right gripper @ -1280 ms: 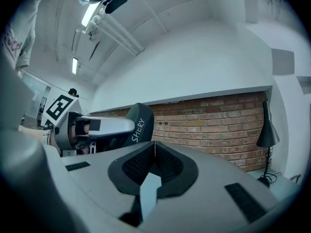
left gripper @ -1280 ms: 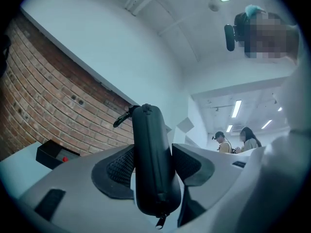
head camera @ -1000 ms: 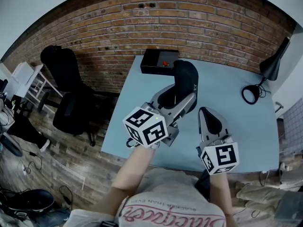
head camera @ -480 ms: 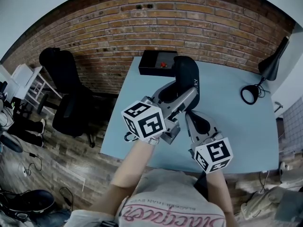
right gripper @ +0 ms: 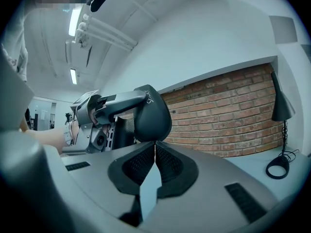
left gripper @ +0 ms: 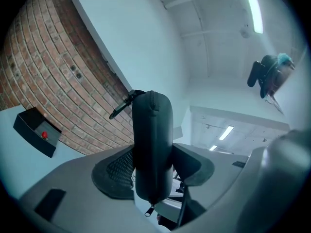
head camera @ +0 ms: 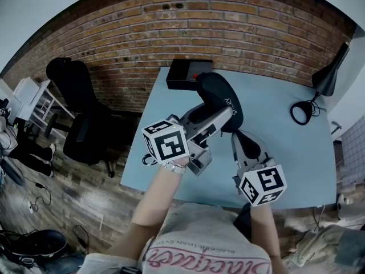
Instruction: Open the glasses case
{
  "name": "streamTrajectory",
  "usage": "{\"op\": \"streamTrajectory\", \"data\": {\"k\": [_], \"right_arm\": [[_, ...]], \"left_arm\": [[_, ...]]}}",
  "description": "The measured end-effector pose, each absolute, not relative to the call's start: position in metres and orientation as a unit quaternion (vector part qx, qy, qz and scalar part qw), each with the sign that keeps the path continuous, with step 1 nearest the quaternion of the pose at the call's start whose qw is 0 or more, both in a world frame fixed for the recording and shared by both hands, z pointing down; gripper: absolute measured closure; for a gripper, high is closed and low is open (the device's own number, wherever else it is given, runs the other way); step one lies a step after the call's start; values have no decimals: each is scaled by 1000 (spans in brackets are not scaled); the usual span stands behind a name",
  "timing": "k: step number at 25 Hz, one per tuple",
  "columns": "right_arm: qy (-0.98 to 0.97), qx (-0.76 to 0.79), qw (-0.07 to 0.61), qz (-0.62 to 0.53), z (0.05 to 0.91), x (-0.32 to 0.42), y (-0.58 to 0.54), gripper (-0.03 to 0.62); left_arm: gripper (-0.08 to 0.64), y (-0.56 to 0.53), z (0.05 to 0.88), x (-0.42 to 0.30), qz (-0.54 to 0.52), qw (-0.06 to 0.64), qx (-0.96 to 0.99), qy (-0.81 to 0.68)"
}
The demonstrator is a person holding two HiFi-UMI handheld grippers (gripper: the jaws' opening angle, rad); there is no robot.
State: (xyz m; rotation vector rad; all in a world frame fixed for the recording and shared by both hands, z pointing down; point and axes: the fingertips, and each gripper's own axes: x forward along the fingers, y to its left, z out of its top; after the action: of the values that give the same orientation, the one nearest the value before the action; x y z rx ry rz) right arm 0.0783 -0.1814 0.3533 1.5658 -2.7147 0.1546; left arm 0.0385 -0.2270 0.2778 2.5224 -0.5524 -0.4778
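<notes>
Glasses case (head camera: pixel 219 91): one; hand-held grippers (head camera: pixel 213 117) (head camera: pixel 239 136): two

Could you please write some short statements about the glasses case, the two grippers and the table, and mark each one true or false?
1. The left gripper grips the glasses case between its jaws. True.
2. The right gripper has its jaws wide apart. False: they are closed together.
3. The case lies flat on the table. False: it is held up above the table.
4. A black lamp stands on the table. True.
</notes>
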Motion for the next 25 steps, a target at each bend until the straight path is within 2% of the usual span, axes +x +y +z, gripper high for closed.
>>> {"op": "streamTrajectory", "data": {"k": [4,11,16,22,23,25], "right_arm": [[-870,490,-15,59,350,79,-182,572],[-888,454,17,71,364,48,-173,569],[-889,452,21,71,363,38,-177,506],[-878,475,5,65,355,40,-178,514],[-877,475,3,65,355,40,-177,555],[-878,475,4,64,355,38,-176,574]], "left_arm": [[319,-234,281,29,-204,271,914,-224],[320,-238,279,24,-224,279,903,-236],[319,-231,276,30,-225,280,905,-229],[319,-226,276,32,-223,276,907,-229],[319,-225,277,31,-223,276,906,-230],[319,-225,277,29,-224,276,905,-233]]}}
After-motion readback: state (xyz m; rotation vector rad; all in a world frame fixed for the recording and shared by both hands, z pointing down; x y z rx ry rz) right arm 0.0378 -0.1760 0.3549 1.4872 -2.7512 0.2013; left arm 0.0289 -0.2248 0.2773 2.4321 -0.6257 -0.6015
